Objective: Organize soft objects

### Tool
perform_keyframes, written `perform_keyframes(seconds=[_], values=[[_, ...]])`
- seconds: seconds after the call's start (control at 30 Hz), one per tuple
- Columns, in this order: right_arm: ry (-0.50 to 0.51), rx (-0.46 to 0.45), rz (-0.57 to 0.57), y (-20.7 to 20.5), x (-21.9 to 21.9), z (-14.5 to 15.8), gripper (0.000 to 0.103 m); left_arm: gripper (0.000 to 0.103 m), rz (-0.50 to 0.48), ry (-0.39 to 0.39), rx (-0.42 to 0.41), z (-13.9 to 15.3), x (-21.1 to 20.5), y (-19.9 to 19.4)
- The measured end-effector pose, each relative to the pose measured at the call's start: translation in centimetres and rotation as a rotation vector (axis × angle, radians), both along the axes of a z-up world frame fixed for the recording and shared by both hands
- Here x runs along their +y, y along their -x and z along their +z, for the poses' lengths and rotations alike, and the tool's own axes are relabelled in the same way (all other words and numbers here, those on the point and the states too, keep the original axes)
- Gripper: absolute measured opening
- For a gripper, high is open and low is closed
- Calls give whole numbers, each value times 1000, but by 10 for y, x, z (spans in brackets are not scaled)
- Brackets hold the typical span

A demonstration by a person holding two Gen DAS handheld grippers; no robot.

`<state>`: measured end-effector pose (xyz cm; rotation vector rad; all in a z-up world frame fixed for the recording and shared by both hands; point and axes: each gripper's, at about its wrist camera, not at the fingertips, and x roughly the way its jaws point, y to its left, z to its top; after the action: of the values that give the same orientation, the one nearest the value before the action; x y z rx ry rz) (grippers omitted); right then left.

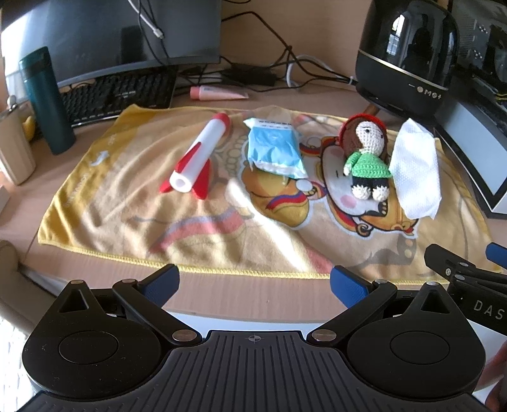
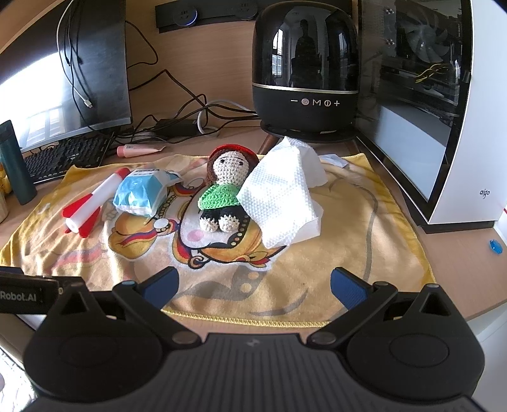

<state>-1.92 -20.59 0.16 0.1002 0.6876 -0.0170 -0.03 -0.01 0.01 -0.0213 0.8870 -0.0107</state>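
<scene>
Home office / personal PC desk setup. Evidence: wood-grain counter (image 2: pixel 459 269) with a monitor (image 1: pixel 126 35) on a stand, black keyboard (image 1: pixel 117 95) tucked under it, loose cables (image 2: pixel 177 107) and a power brick (image 2: pixel 176 126) trailing along the back. White tower PC case (image 2: pixel 459 126) with glass side panel on the right, fan visible inside, "aigo" branding. Glossy black dome appliance (image 2: pixel 305 69) with touch controls, looks like a humidifier or speaker, can't tell which. Personal clutter says home, not corporate: teal thermos (image 1: pixel 47 101), pink tube (image 1: pixel 218 93), yellow cartoon-print towel (image 2: pixel 364 253) spread out on the counter. Wall power strip (image 2: pixel 209 14) above. Window reflections show on the monitor and the appliance.
</scene>
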Motion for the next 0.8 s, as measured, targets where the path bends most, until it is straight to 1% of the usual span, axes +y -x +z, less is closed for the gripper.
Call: perform_keyframes(seconds=[0.5,0.57,0.8], values=[[4,-2,-12,1,1,0,103,103,-12,5,8,1,0,0],[3,-5,6,3,-4,-1,103,103,-12,6,9,0,0,0],[8,2,6,0,-2,-2,103,103,-13,11,16,-2,2,-2]])
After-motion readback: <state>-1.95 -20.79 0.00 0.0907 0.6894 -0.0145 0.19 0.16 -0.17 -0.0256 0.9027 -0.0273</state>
